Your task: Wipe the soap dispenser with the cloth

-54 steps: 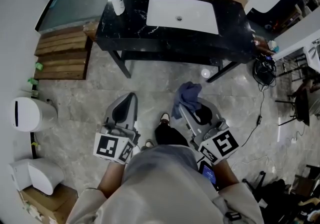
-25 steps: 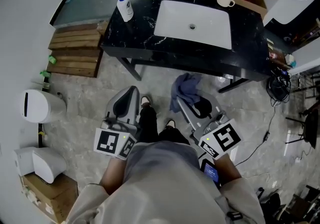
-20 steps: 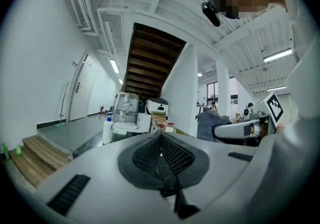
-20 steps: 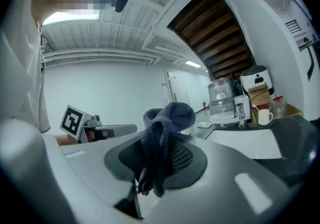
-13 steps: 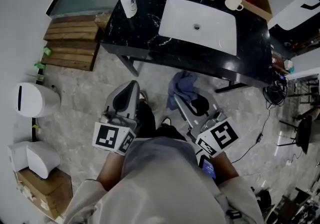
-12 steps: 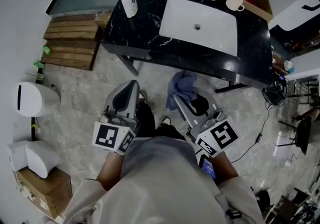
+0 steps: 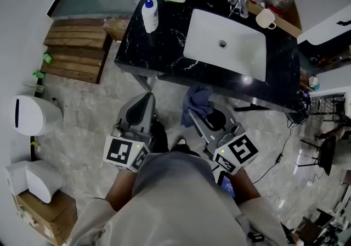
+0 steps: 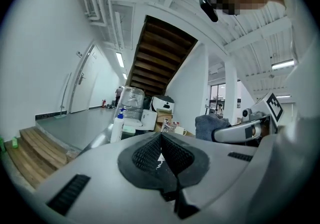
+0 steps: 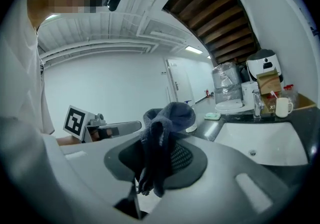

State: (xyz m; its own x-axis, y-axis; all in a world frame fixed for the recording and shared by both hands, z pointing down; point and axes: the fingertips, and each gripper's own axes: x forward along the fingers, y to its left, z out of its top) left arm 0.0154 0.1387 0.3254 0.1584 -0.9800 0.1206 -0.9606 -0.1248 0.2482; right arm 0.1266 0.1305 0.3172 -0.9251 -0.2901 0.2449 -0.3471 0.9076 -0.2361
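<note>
While both tools hang short of the counter (image 7: pixel 164 55), I read this as the approach.

- My left gripper (image 7: pixel 145 96) has its jaws pressed together, with nothing between them.
- The soap dispenser (image 7: pixel 150 15) stands upright at the counter's far-left corner, left of the basin (image 7: pixel 227 42) and well apart from both tools.
- My right gripper (image 7: pixel 193 117) has its jaws clamped on the blue cloth (image 7: pixel 198 101), which is bunched above the tips.

To do this well, I would steady the bottle with the left tool, since a tall bottle likely tips under a sideways rub. Then I would lead with the bunched cloth, not bare jaw.

Count: 2 grippers, 1 cloth, 1 dispenser, 1 basin, 1 mug (image 7: pixel 265 18).
</note>
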